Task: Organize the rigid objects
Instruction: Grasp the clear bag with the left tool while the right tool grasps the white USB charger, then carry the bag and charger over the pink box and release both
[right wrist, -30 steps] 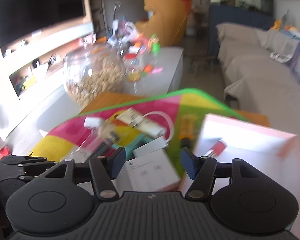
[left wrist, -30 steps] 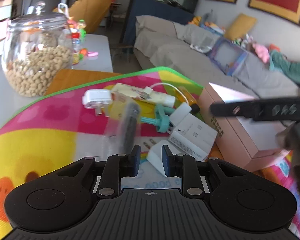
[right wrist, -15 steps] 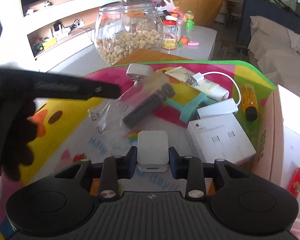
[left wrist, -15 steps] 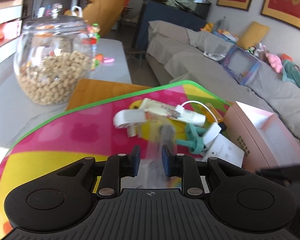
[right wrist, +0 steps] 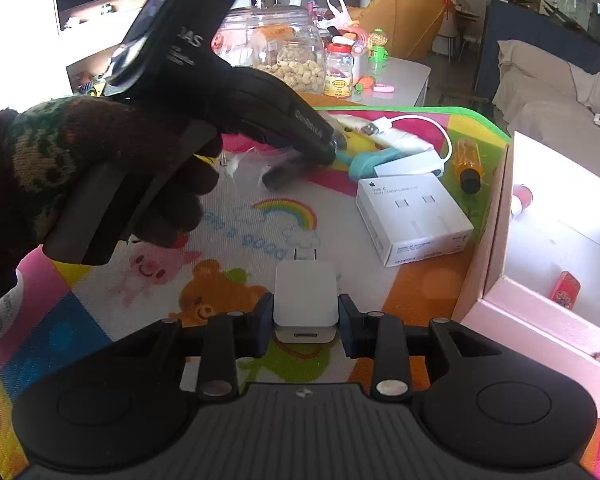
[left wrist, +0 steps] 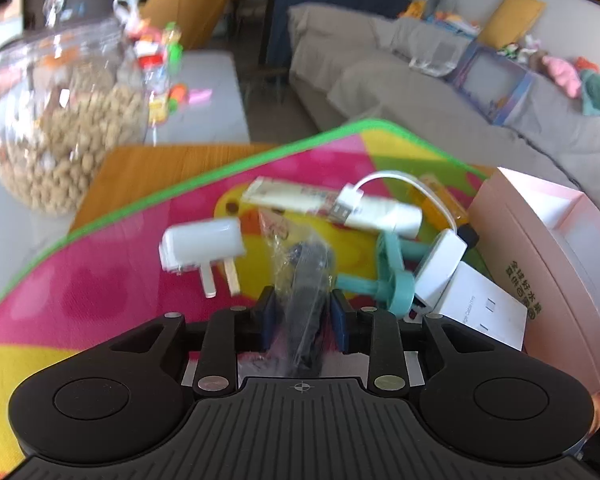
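A large clear glass jar of pale nuts (left wrist: 60, 120) is seen at the far left, standing on a grey counter (left wrist: 216, 96) beyond the colourful play mat (left wrist: 80, 280). Beside the jar, a small red-lidded jar (right wrist: 339, 70) and a green toy dispenser (right wrist: 377, 50) are set on the same grey counter. At the far right of the mat, an open pale pink cardboard box (right wrist: 496, 240) is placed; a small red packet (right wrist: 565, 290) and a red-and-white item (right wrist: 520, 197) are lying inside it.

The mat, printed with a rainbow, a pig and a bear, is spread over a wooden counter (left wrist: 152, 168). Farther right of the jar, a grey sofa (left wrist: 440, 96) strewn with cushions and toys is visible, and a dark television screen is seen above the jar in the right wrist view.

On the mat, right of the jar, a white three-pin plug adapter (left wrist: 202, 246) is lying, then a white tube (left wrist: 332, 208) with a white cable, a teal plastic tool (left wrist: 396, 280), an orange lighter-like cylinder (right wrist: 468, 168) and a white rectangular charger carton (right wrist: 414, 216) just beside the pink box.

The left tongs (left wrist: 303, 318) are closed narrowly on a clear crinkled plastic bag holding a dark cylindrical object (left wrist: 306, 288), held over the mat near the plug adapter. The left device is gripped by a gloved hand (right wrist: 80, 172). The right tongs (right wrist: 305, 316) are clamped on a smooth white square charger block (right wrist: 305, 296), with a port on its near face, held above the bear print, short of the pink box.
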Demonstrator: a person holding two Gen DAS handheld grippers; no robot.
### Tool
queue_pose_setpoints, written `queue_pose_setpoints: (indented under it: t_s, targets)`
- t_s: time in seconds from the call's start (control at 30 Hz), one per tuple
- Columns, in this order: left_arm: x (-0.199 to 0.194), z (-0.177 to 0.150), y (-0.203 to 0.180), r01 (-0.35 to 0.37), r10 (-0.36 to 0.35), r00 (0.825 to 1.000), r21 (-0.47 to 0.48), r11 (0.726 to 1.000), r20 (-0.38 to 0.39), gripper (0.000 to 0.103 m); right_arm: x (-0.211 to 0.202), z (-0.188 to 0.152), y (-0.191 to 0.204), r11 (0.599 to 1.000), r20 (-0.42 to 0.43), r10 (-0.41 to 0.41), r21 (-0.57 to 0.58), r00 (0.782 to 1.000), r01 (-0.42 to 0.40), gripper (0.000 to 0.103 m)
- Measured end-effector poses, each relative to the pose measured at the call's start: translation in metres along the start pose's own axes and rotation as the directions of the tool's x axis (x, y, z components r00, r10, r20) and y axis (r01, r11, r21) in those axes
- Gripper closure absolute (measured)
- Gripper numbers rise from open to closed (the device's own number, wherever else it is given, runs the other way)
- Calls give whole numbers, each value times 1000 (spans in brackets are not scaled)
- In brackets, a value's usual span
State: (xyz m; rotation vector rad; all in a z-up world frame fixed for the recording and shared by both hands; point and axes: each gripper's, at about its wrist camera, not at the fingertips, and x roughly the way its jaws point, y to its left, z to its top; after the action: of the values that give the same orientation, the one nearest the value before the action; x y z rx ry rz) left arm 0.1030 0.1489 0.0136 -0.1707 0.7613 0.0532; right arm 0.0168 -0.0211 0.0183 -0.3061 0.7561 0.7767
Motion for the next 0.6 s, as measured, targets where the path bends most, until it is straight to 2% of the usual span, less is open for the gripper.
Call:
queue_pose_setpoints:
  t_s: [0.1, 0.2, 0.23, 0.33, 0.47, 0.6]
  targets:
    - [-2, -4, -2, -3, 3, 1000, 28, 1000, 5, 71, 1, 1, 0, 1000, 11, 1, 9, 1000, -1, 70]
    - [-4, -4, 1, 10, -10, 1000, 16, 1000, 9, 71, 3, 0, 1, 1000, 23, -3, 18, 1000, 3, 69]
    - [-6, -6, 3, 17, -17, 1000, 5, 1000, 17, 76, 3, 1, 0, 1000, 26, -6, 19, 1000, 6, 70]
    - [-15, -15, 8, 6, -4, 998, -30, 1000, 60, 78, 0, -1, 1, 999, 26, -17, 31, 1000, 16, 71]
    - [-40, -37, 3, 15, -16, 996, 13, 1000, 92, 79, -17, -9, 0, 999, 37, -16, 36, 999, 15, 71]
    - [-75, -68, -15, 33, -38, 997, 75, 997, 60, 79, -43, -24, -2, 998, 63, -19, 56, 998, 16, 71]
